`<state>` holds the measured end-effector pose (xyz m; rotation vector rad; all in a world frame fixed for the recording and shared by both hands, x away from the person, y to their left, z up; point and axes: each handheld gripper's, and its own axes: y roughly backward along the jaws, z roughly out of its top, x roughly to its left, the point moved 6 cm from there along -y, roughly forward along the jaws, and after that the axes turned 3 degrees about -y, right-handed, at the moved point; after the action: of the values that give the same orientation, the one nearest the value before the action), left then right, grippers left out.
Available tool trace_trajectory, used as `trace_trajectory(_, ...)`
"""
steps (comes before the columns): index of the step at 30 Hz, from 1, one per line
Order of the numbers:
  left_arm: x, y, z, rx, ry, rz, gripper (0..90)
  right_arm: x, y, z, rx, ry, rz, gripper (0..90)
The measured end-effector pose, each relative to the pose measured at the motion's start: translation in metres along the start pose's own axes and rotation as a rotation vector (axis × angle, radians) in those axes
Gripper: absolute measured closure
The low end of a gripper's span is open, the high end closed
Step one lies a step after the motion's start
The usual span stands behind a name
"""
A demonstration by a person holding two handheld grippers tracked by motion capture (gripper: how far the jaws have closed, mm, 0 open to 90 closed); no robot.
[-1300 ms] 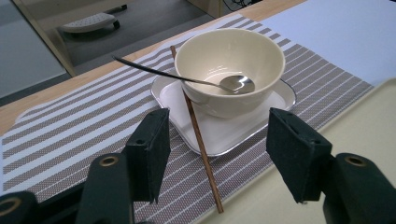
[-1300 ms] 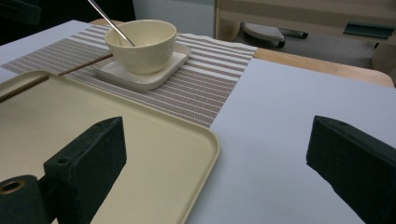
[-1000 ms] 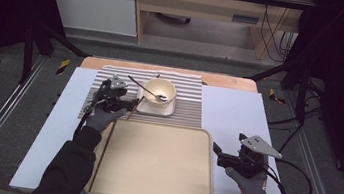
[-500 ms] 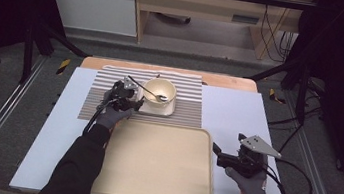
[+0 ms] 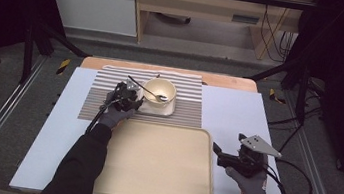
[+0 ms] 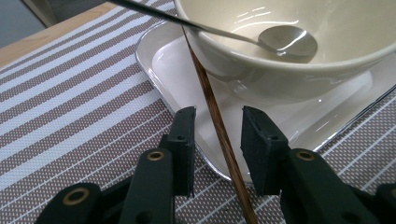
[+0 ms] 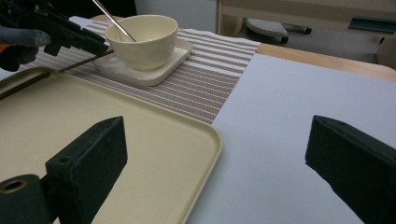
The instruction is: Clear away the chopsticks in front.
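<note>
A cream bowl with a metal spoon in it stands on a white square plate. A thin brown chopstick leans over the plate's rim. My left gripper sits low at the plate's left corner. Its jaws have just been closing and now straddle the chopstick, with a small gap on each side. My right gripper rests open at the tray's right edge with nothing between its jaws.
A large beige tray lies in front of the striped placemat. The white table cover reaches the wooden back edge. Cables trail from both grippers.
My left gripper has moved right and down to the plate's corner by the bowl, and its jaws have narrowed around the chopstick. The right gripper has kept still.
</note>
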<state>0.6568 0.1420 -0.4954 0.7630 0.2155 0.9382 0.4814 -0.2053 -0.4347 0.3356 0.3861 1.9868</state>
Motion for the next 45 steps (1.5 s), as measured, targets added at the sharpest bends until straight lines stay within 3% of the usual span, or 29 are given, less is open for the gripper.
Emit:
trace_trajectory(5,-0.001,-0.004,-0.001,0.004,0.013,-0.007,69.3,0.000,0.000,0.000,0.000,-0.005,0.001,5.8)
trace_trajectory(11,-0.003,-0.008,-0.002,0.012,0.044,-0.009,79.9,0.000,0.001,0.001,-0.004,-0.008,0.001,5.8)
trace_trajectory(18,-0.003,-0.008,-0.002,0.020,0.089,0.010,82.2,0.000,0.001,0.001,-0.003,-0.007,0.002,5.9)
trace_trajectory(28,0.003,-0.002,-0.002,0.022,0.108,0.050,85.1,-0.001,0.000,0.000,0.001,0.003,-0.003,5.9)
trace_trajectory(36,0.009,0.017,-0.002,0.004,0.116,0.064,85.1,-0.001,0.002,0.001,-0.003,-0.005,-0.001,5.9)
trace_trajectory(45,0.021,0.048,-0.014,-0.025,0.145,0.095,85.1,-0.001,0.001,0.000,-0.003,-0.005,-0.004,5.8)
